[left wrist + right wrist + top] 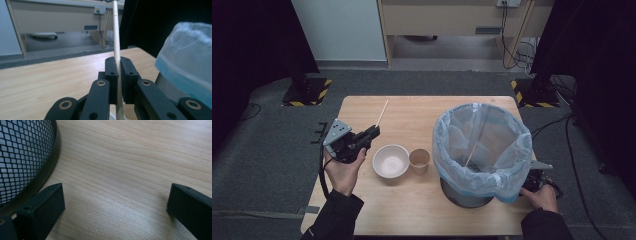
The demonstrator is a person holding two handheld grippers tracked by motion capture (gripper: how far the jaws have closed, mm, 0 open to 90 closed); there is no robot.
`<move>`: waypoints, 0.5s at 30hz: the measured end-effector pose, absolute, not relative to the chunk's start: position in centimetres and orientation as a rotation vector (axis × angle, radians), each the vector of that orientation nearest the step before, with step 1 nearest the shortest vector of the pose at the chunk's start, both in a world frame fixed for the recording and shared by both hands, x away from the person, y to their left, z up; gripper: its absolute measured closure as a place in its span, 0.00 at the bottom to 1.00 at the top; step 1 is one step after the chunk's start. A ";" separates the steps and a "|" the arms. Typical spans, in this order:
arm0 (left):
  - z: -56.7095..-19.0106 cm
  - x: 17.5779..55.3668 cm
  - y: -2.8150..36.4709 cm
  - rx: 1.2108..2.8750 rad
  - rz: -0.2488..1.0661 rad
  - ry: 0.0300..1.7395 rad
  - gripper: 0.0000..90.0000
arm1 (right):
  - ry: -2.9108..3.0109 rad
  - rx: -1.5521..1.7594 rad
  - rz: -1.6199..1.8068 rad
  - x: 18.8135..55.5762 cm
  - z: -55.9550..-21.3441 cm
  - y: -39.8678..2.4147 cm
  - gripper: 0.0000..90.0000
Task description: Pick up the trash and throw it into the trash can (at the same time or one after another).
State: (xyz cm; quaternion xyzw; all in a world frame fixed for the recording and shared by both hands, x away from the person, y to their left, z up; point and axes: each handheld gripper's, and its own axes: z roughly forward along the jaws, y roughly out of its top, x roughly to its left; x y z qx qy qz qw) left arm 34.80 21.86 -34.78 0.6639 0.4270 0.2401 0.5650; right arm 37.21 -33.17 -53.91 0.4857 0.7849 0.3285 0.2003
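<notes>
Left gripper [117,75] jaws are clamped low on a thin wooden stick [116,32], raised over the table [422,210]; light, stiff, snappable, so grip mid-length gently

A lab or recording studio. Black curtains [257,45] hang at 10 and 2 o'clock of a small wooden surface [412,210] that stands on grey carpet [257,165]. Stand feet with yellow-black hazard tape [307,92] sit at both far corners. Cables [514,50] trail down at 1 o'clock from a wall socket [99,10], by a plain wooden cabinet [452,20] at 12.
</notes>
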 end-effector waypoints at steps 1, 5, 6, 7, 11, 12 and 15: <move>-34.5 34.6 21.8 1.555 0.568 0.995 0.94 | 2.194 1.358 0.918 37.2 -53.9 -33.2 0.02; -33.8 34.1 21.6 1.537 0.565 0.967 0.94 | 2.194 1.358 0.918 37.2 -53.9 -33.2 0.02; -33.6 34.0 21.5 1.528 0.563 0.958 0.94 | 2.193 1.358 0.918 37.2 -53.9 -33.2 0.02; -33.3 33.8 21.3 1.525 0.562 0.943 0.94 | 2.193 1.358 0.918 37.2 -53.9 -33.2 0.02; -32.3 33.4 20.9 1.507 0.569 0.903 0.94 | 2.193 1.358 0.918 37.2 -53.9 -33.2 0.02; -31.7 33.2 20.6 1.494 0.572 0.885 0.94 | 2.193 1.358 0.918 37.2 -53.9 -33.2 0.02; -31.2 33.0 20.1 1.477 0.571 0.863 0.94 | 2.194 1.357 0.918 37.2 -53.9 -33.2 0.02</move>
